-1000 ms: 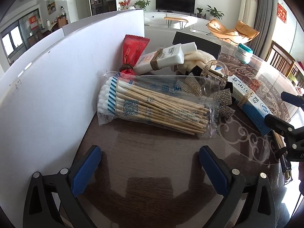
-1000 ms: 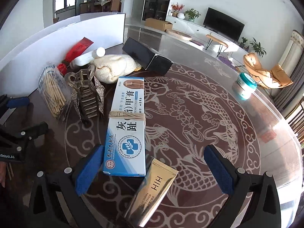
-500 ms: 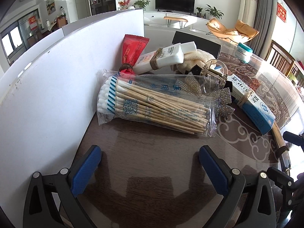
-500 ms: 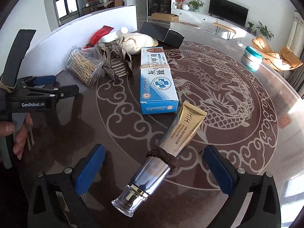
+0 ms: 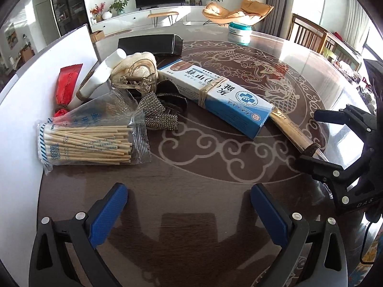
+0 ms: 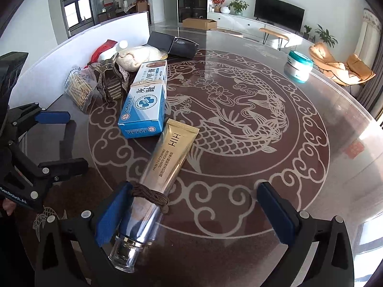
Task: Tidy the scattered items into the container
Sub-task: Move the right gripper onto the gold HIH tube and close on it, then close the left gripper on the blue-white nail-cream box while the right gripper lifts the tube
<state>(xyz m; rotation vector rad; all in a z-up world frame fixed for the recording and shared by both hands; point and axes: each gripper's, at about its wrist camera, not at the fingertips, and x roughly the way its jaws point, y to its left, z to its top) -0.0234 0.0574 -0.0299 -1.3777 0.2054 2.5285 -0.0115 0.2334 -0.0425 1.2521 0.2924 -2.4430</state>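
- your right gripper (image 6: 194, 212) is spread wide, gripping nothing; its left pad sits against the gold cream tube (image 6: 165, 162) near the tube's cap end, the other pad well clear.
- your left gripper (image 5: 189, 215) is also wide open and empty, over bare table short of the cotton swab bag (image 5: 88, 141).
- step in hand, as i judge it: lining up the first pick, the tube. next move: centre the tube between the pads, then close.
- the blue box (image 6: 146, 102) touches the tube's far end; expect it to shift.
- no container identified with certainty; the black box (image 6: 172, 44) may be it.
- open room lies right, across the table (image 6: 263, 143); white partition (image 5: 21, 124) hems the left.
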